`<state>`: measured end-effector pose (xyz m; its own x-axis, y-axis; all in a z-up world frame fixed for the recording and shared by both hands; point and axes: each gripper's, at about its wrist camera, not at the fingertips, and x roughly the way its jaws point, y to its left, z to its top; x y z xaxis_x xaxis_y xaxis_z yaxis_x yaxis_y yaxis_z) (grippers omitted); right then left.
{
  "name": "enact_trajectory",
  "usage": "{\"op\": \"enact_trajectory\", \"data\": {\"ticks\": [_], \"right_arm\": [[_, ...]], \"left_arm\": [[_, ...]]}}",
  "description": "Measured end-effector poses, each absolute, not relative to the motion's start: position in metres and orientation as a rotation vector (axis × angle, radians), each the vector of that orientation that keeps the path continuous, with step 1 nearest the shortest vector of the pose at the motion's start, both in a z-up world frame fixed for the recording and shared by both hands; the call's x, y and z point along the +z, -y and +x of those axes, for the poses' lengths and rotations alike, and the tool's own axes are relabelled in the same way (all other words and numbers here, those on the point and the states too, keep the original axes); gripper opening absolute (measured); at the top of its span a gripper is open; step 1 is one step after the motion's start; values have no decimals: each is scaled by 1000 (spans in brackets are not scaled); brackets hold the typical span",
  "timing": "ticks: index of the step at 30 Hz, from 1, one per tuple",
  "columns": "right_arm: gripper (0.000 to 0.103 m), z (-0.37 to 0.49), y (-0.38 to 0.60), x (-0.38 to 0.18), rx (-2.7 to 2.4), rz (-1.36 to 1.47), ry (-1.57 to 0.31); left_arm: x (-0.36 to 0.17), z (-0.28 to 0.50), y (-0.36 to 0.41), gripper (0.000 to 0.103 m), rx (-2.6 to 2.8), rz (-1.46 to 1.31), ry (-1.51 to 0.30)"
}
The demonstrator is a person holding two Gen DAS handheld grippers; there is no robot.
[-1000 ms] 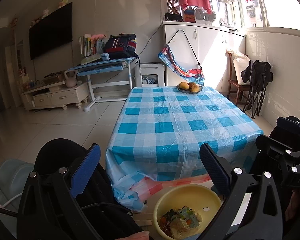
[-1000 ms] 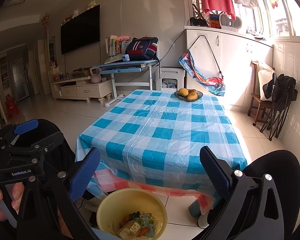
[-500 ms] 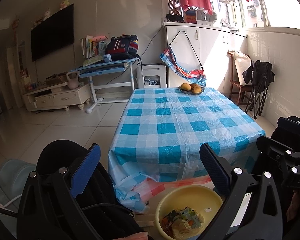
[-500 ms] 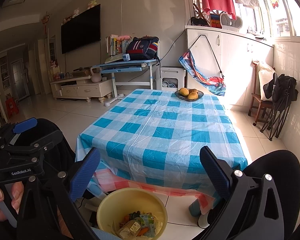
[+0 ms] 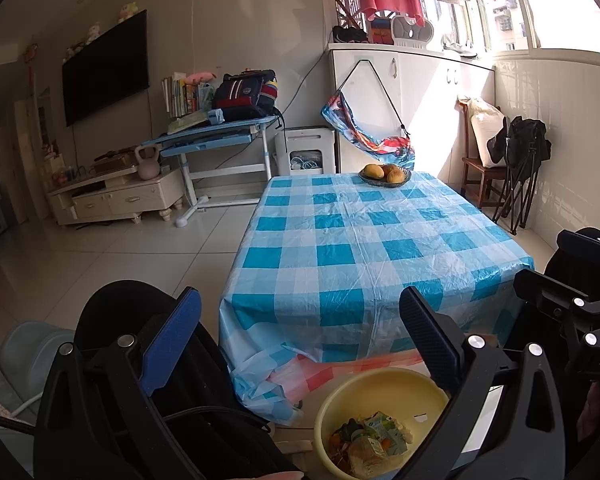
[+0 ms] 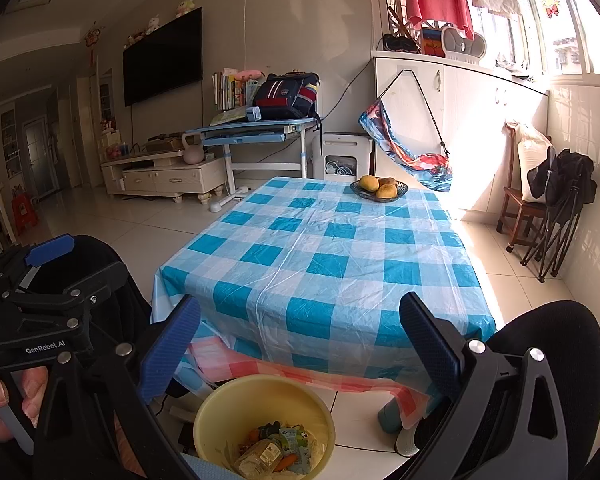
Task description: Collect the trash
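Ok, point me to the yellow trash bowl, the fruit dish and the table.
yellow trash bowl [image 6: 220,408]: right wrist view, inner wall.
fruit dish [image 6: 358,189]: right wrist view, dark left rim.
table [image 5: 352,240]: left wrist view, bare checked cloth mid-top.

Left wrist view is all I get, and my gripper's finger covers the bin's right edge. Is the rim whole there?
Observer: Yes. In the right wrist view the bin's far rim runs unbroken from side to side.
Operator: What stands to the right of it?
Observer: A teal table leg on the floor tiles, apart from the bin.
Operator: Are the right gripper's fingers open?
Observer: Yes. The right gripper is wide open and holds nothing, above the bin.
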<state>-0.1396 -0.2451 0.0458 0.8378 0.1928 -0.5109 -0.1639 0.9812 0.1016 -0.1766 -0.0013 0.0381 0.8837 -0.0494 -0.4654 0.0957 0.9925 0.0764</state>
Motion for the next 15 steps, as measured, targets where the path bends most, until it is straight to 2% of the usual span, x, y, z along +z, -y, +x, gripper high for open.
{"op": "enact_trajectory", "data": {"ticks": [15], "right_arm": [[95,-139,245,46,189,54,-546]], "left_arm": [[38,-177,3,96,-76,100,-481]]}}
